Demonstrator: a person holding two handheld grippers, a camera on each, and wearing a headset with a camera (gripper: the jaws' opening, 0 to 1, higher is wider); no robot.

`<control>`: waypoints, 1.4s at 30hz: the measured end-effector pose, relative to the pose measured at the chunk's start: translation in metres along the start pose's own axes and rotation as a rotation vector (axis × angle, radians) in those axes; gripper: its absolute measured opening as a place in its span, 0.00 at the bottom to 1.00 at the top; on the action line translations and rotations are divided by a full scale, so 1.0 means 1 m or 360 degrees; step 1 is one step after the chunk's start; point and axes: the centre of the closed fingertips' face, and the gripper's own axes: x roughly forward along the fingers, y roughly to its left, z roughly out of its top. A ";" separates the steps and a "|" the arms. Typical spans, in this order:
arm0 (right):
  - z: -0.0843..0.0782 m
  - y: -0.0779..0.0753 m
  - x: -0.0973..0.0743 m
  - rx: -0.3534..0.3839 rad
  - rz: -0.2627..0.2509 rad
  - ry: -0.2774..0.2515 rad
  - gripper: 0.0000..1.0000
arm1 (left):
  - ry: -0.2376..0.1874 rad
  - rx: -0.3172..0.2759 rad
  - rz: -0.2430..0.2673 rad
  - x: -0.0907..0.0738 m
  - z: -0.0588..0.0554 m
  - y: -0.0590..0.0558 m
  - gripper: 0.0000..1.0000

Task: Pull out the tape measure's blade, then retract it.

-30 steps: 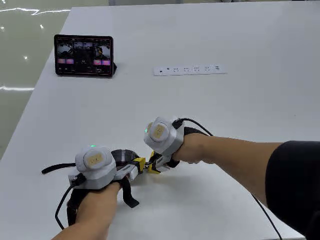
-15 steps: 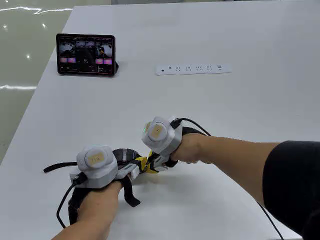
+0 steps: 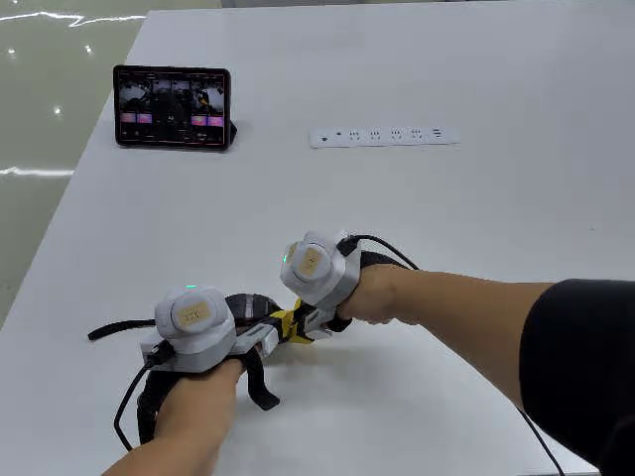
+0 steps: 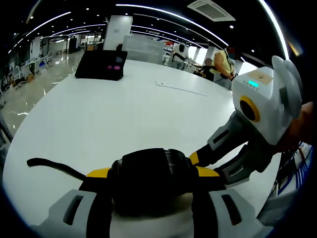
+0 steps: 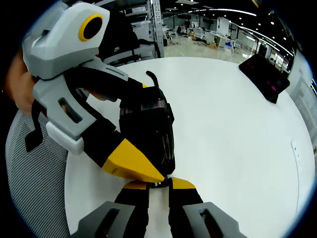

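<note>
Black tape measure (image 5: 146, 129) clamped in left gripper (image 4: 153, 173); right gripper (image 5: 159, 187) pinches blade tip (image 5: 158, 184), barely visible.

right gripper (image 3: 300, 332) drawn slightly closer to the left gripper (image 3: 266, 335), small gap between their yellow tips closed, right gripper's tips now right up against the front of the tape measure (image 3: 248, 306)

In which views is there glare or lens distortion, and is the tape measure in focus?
Head view: bright streaks of glare on the glossy floor; the table is evenly lit. Left gripper view: fisheye curves the table edge; the tape measure is reasonably sharp. Right gripper view: same curving, sharp too.
</note>
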 end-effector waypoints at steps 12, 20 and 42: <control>0.000 0.000 0.000 -0.0050 -0.0010 -0.0016 0.12 | -0.0006 0.0003 0.0004 0.001 0.000 -0.001 0.62; 0.001 -0.008 -0.003 -0.0028 -0.0085 -0.0023 0.22 | -0.0014 0.0039 0.0020 0.000 0.003 -0.001 0.62; -0.009 -0.012 -0.035 0.0046 -0.0199 -0.0143 0.27 | -0.0052 0.0057 -0.0085 -0.014 0.023 0.015 0.76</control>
